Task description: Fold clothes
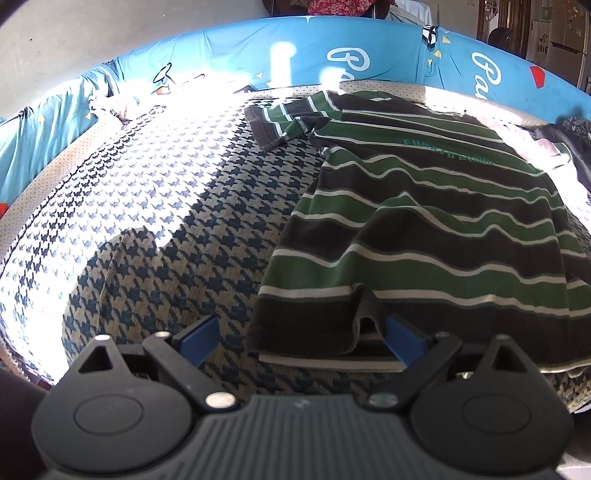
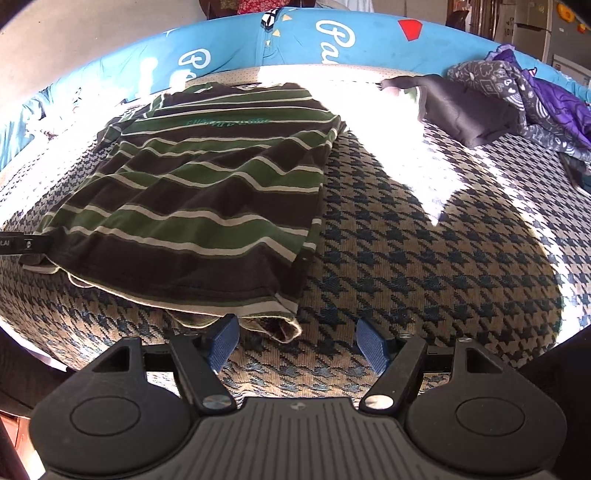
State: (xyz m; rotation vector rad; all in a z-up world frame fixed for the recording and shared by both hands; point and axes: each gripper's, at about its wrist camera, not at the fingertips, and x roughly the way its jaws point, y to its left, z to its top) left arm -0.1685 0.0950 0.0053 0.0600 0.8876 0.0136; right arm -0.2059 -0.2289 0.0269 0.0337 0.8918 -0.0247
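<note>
Striped knit shirt (image 1: 424,229) rumpled on houndstooth woven cover (image 1: 166,192), left gripper (image 1: 301,338) and right gripper (image 2: 297,341) jaws both spread wide.

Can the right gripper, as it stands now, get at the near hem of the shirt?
Probably yes. The right gripper is open, and the hem corner of the shirt lies just ahead between its jaws, with nothing in the way.

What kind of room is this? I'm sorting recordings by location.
Probably a home living room or bedroom: a striped shirt lies on a houndstooth cover edged by blue printed cushions, with more clothes piled nearby and a fridge behind.
</note>
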